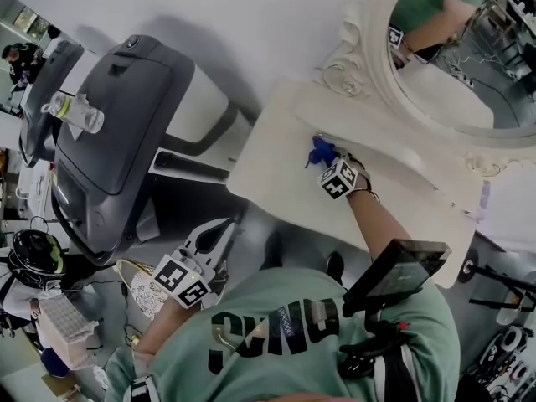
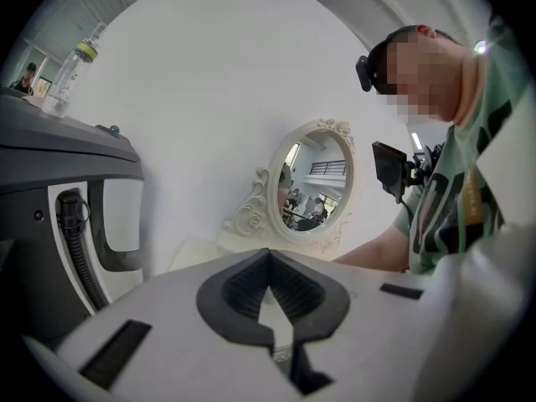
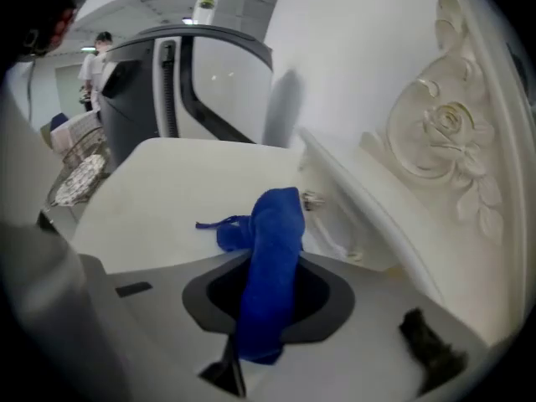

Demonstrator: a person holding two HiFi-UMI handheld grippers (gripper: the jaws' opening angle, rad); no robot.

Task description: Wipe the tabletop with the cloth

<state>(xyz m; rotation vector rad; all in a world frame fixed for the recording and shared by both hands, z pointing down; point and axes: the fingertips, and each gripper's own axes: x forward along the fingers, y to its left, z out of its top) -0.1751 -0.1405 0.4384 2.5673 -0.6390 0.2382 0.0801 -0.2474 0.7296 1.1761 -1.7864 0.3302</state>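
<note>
A blue cloth [image 1: 319, 151] lies bunched on the cream tabletop [image 1: 272, 170] close to the raised shelf under the oval mirror [image 1: 452, 57]. My right gripper [image 1: 323, 159] is shut on the cloth. In the right gripper view the cloth [image 3: 272, 241] runs out between the jaws of the right gripper [image 3: 268, 266] and its far end rests on the tabletop [image 3: 159, 195]. My left gripper [image 1: 219, 231] hangs off the table's near left side, over the floor. In its own view, the left gripper [image 2: 268, 256] is shut with nothing in it.
A dark treadmill [image 1: 117, 132] stands left of the table with a clear bottle [image 1: 77, 112] on its console. The mirror's carved frame [image 3: 444, 141] and a small drawer knob [image 3: 313, 200] are just right of the cloth. A helmet [image 1: 33, 254] and clutter lie at far left.
</note>
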